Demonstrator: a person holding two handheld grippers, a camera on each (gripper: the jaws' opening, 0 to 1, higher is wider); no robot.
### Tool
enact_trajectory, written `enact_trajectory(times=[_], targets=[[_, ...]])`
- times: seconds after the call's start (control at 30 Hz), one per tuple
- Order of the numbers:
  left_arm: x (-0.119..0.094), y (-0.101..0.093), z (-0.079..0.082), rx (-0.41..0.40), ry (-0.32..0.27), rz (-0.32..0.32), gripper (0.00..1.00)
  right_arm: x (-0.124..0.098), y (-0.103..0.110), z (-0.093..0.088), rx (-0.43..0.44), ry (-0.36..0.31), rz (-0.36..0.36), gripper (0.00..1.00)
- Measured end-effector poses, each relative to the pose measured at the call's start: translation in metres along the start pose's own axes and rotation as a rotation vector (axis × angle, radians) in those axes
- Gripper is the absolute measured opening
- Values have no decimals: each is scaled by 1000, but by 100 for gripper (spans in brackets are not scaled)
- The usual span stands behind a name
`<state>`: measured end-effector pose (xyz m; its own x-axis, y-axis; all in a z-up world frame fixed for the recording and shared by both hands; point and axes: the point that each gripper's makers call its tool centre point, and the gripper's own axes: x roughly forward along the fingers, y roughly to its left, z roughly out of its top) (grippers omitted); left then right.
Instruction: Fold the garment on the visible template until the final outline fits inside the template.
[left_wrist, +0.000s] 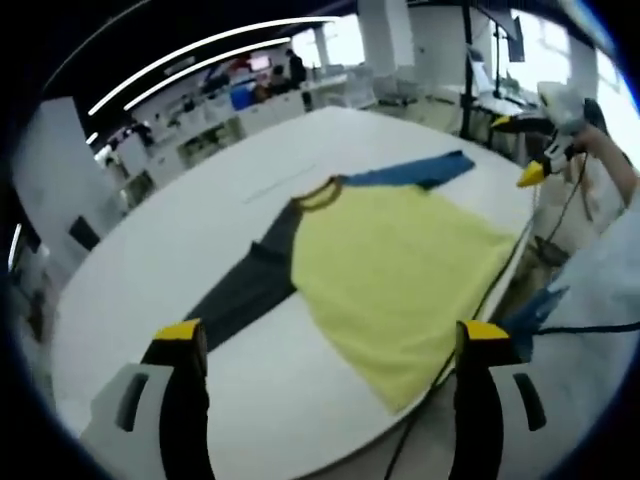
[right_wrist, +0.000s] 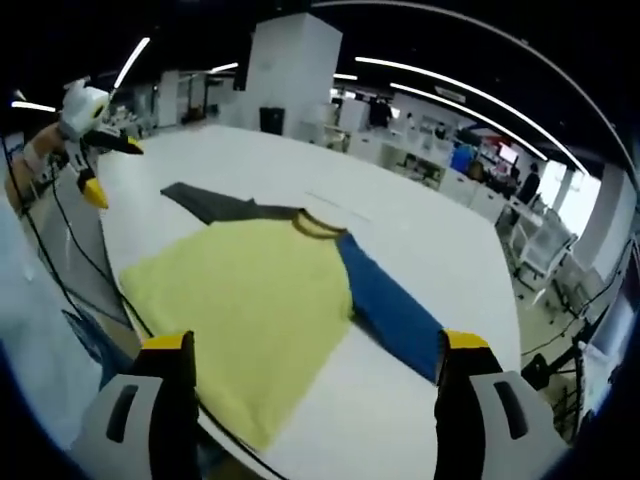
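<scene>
On the desk shirt lies flat, unfolded; left claw and right claw both spread, empty, hovering at 6 o'clock pre-grab.

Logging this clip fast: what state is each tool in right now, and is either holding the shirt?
Left tool: open, holding nothing, above the yellow shirt.
Right tool: open, holding nothing, also clear of the shirt.

Yellow shirt, one grey, one blue sleeve, seemingly olive collar; white table.
</scene>
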<state>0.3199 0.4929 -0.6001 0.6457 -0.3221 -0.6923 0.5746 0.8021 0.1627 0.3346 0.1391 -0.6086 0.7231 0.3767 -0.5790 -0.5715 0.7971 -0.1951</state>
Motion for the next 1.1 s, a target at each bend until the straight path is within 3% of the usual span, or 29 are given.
enact_trajectory(times=[0.3,0.53,1.1], targets=[[1,3,12,-24,-19,56,100,8,-27,-1,3,-23,5,99],[2,3,11,-19,2,79,100,14,-49,0,11,-40,4,95],[19,9,27,-14,10,73,100,20,-92,-15,48,-14,-51,92]])
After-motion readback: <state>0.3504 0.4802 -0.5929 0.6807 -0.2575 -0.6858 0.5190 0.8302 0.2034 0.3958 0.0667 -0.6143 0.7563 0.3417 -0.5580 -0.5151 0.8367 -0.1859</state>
